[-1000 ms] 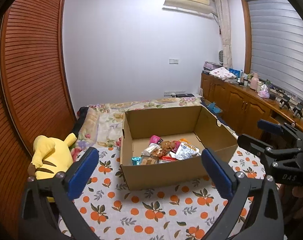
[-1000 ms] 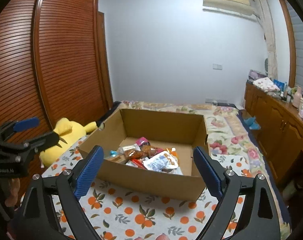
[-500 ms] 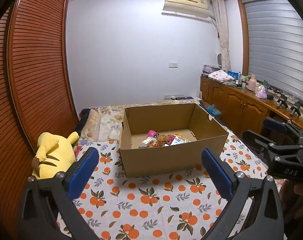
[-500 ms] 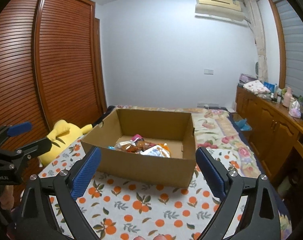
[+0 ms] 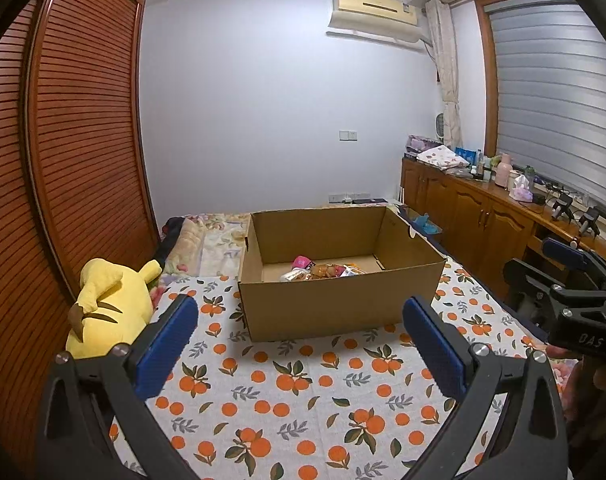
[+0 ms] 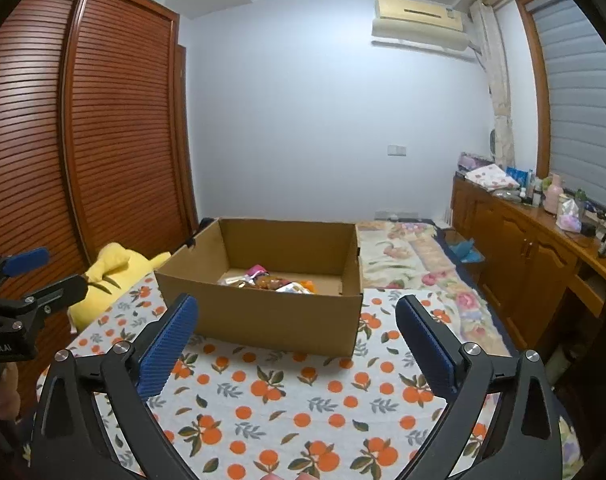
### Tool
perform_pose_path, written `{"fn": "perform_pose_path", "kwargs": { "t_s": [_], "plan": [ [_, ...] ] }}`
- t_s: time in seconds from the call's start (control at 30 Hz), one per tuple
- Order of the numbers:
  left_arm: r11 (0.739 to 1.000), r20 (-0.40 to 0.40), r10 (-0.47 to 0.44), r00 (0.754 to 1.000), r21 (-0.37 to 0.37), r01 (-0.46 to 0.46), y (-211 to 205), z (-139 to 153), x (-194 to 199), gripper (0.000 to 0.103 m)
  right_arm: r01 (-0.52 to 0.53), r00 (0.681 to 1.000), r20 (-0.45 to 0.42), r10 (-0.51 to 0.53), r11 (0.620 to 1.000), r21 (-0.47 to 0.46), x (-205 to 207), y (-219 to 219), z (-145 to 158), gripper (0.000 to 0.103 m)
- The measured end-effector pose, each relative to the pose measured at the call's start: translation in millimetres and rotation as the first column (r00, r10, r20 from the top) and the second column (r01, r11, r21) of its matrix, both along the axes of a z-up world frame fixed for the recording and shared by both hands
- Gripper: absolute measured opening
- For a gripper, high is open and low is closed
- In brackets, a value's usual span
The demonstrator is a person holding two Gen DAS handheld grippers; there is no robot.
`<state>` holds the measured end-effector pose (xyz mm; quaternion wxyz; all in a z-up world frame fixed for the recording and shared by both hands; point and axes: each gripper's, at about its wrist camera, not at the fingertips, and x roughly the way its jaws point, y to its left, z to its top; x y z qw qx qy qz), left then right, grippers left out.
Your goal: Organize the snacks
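An open cardboard box (image 5: 339, 304) sits on a bed with an orange-print sheet (image 5: 295, 392). Several snack packets (image 5: 323, 271) lie on the box floor, partly hidden by its front wall. The box (image 6: 263, 316) and the snacks (image 6: 271, 282) also show in the right wrist view. My left gripper (image 5: 301, 340) is open and empty, held above the sheet in front of the box. My right gripper (image 6: 297, 340) is open and empty too, in front of the box. Each gripper shows at the edge of the other's view: the right one (image 5: 559, 276) and the left one (image 6: 31, 276).
A yellow plush toy (image 5: 111, 304) lies left of the box by the slatted wooden wardrobe (image 5: 63, 160). A wooden cabinet (image 5: 483, 216) with bottles and clutter runs along the right wall. A folded floral quilt (image 6: 403, 248) lies behind the box.
Both grippers have pulled back and lowered away from the box, so the box looks smaller and farther and its snacks are more hidden. Both stay open.
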<state>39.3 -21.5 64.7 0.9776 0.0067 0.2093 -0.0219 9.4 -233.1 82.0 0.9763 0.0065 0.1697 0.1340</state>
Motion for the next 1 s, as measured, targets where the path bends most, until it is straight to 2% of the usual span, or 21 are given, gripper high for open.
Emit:
{"fn": "perform_pose_path", "kwargs": {
  "t_s": [1.0],
  "plan": [
    [1.000, -0.017, 0.026, 1.000, -0.003, -0.026, 9.5, -10.5, -5.4, 0.103, 0.009, 1.000, -0.001, -0.009, 1.000, 0.004, -7.8, 3.2, -4.5, 0.102]
  ]
}}
